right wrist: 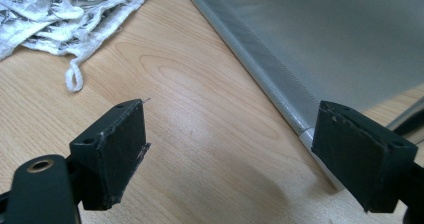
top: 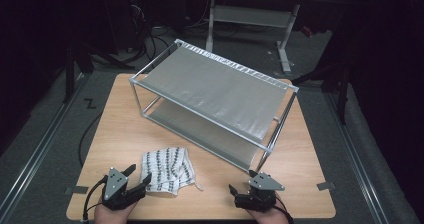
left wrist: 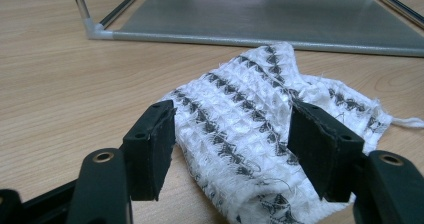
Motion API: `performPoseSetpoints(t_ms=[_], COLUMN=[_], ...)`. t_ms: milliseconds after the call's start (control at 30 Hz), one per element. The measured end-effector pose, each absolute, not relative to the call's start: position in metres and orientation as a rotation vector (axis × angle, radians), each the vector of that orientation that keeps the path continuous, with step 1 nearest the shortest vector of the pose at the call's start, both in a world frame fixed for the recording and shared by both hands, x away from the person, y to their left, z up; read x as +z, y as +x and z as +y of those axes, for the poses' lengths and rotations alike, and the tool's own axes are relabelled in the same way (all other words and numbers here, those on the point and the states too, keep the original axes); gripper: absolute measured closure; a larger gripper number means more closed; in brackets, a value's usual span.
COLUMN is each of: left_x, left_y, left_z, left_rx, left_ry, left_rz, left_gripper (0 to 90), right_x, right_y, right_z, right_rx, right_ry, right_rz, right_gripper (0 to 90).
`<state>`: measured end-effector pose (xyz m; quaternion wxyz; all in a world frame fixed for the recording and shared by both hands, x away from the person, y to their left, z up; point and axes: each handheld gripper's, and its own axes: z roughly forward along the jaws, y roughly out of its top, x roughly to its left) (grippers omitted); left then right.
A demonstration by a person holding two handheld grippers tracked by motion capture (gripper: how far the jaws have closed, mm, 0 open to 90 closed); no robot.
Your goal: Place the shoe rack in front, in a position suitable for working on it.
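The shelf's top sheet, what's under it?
Under the shelf's top sheet sits a second grey sheet low on the wooden table. The top sheet covers most of it, so anything lying there stays hidden.

No text, label, brand, number or sign can be read in any of the views.
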<state>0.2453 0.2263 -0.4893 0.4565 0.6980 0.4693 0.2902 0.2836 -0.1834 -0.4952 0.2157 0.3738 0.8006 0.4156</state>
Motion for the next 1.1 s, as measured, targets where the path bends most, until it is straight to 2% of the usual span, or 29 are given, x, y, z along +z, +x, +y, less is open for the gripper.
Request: performPoseSetpoints(t_ms=[233,367,433,533,633,733,1100], left_x=[-0.489,-0.489,-0.488,-0.487,-0.486,-0.487,-0.498], left_y=[0.246,0.246,0.246,0.245,0.246,0.246,0.253], left_z=[0.226,0.227,0.228,0.231,0.234,0.237,0.223], left_rx=[0.697,0.694,0.692,0.743,0.765,0.772,0.745], left_ry=[1.73,1.734,1.737,1.743,1.745,1.764,1.937], left_rz=[1.163,1.165,1.17,1.192,1.213,1.236,1.23], left_gripper=[37.0,41.3,45.0,57.5,63.1,65.3,64.2], right_x=[-0.495,-0.495,-0.495,-0.495,-0.496,-0.495,-0.494], right_y=[0.285,0.284,0.284,0.284,0.283,0.283,0.282], right_z=[-0.184,-0.184,-0.184,-0.184,-0.183,-0.182,-0.182], right_rx=[1.145,1.152,1.151,1.15,1.153,1.151,1.151], right_ry=[1.056,1.049,1.046,1.037,1.026,1.007,1.005], right_rz=[2.235,2.232,2.233,2.234,2.237,2.231,2.23], right_gripper=[13.7,13.7,13.7,13.8,13.9,13.9,14.0])
